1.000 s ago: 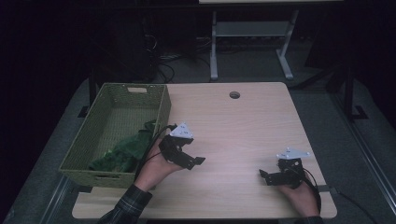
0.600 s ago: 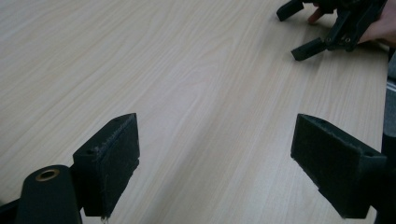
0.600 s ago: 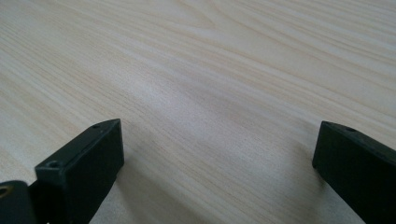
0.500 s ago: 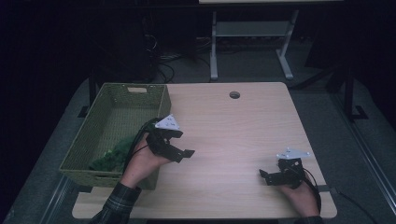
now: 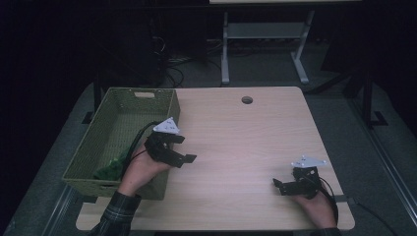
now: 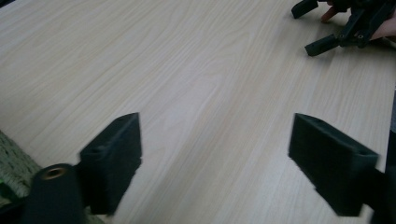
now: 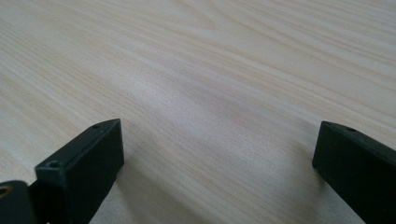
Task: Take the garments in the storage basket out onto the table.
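Left gripper (image 5: 183, 150), jaws wide but just closing a little on nothing, hangs at centre-left beside the basket (image 5: 86, 162) where the green thing (image 5: 112, 168) lies, lower left; right gripper (image 5: 281, 186), wide and empty, rests lower right; likely a drop-off finished, next move a fresh pick; no writing legible.

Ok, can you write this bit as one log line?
left hand-held gripper: open, empty, beside green basket | right hand-held gripper: open, empty, on table
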A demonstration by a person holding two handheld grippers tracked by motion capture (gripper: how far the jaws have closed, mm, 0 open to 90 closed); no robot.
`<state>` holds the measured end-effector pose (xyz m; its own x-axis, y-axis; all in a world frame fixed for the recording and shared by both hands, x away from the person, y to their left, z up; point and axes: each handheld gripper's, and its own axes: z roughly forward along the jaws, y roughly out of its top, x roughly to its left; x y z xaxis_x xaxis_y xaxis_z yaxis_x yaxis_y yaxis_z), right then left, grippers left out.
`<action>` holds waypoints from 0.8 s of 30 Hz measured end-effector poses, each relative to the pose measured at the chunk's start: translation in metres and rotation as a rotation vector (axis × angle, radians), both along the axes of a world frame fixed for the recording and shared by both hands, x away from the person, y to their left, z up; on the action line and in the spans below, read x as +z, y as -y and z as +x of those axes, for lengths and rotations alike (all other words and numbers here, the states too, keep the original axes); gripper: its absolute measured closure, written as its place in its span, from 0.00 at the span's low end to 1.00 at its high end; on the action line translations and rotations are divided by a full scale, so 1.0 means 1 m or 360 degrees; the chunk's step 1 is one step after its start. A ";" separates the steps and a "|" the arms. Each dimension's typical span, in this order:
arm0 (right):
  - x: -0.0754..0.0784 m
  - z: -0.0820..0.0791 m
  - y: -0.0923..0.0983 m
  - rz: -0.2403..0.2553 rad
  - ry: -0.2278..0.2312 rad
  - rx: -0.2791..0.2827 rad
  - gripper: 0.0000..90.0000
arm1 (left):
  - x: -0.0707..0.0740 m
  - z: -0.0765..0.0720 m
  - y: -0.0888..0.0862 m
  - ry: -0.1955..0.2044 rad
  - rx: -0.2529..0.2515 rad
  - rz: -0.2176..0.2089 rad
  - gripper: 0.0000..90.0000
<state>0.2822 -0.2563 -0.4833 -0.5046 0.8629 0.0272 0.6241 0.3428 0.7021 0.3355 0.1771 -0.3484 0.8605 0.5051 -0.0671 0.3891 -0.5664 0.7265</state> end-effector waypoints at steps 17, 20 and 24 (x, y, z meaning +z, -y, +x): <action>0.000 0.000 0.000 0.0000 -0.0001 -0.0001 0.02 | 0.009 0.001 -0.041 -0.0015 0.0082 0.0038 0.35; 0.000 0.000 0.000 0.0000 -0.0001 0.0000 0.02 | 0.009 0.001 -0.046 -0.0020 0.0091 0.0048 0.37; 0.000 0.000 0.000 0.0000 -0.0001 0.0000 0.02 | 0.010 0.001 -0.057 -0.0022 0.0127 0.0060 0.42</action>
